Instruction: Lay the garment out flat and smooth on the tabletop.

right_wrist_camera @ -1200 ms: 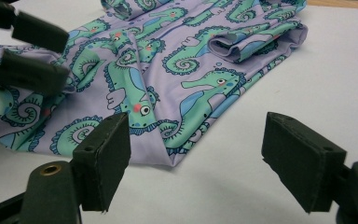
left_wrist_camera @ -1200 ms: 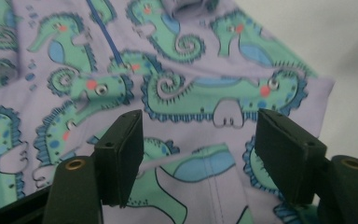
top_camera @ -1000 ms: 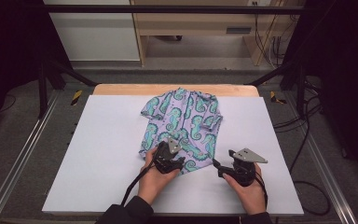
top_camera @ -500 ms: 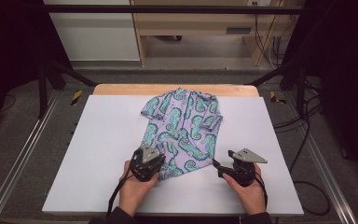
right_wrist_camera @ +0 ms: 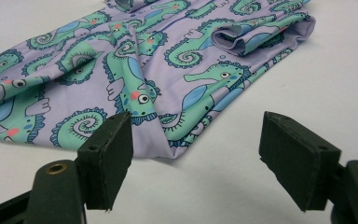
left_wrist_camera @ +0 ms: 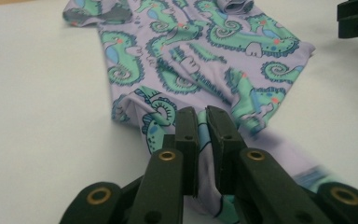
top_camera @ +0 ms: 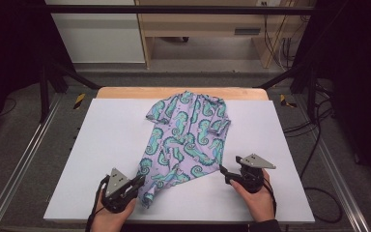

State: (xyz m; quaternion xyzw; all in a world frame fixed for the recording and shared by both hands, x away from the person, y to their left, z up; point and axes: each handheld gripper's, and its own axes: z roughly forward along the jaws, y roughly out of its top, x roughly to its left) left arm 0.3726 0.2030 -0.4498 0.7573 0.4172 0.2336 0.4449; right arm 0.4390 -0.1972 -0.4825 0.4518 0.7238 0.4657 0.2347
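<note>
Item 1: garment, lilac w/ green seahorse print, lying crumpled on the white table, centre to near-centre, far edge close to the wooden strip at the table's far side. In the high view we see its near-left corner drawn out into a narrow tail toward the left gripper. Item 2: left gripper, near-left, held in a hand; the left gripper view gives what the high view can't, i.e. jaws pinched nearly together w/ lilac cloth clamped between the pads, having just been closing on it. Same view also catches a bit of the other gripper's black jaw at top right. Item 3: right gripper, near-right, held in a hand, tips just beside the garment's near-right edge. From above we can't judge its gap; the right gripper view shows the jaws wide apart, nothing between the pads, a folded cloth corner lying just beyond them on the table, not touched. That view also shows a rolled fold at far right of the fabric.
</note>
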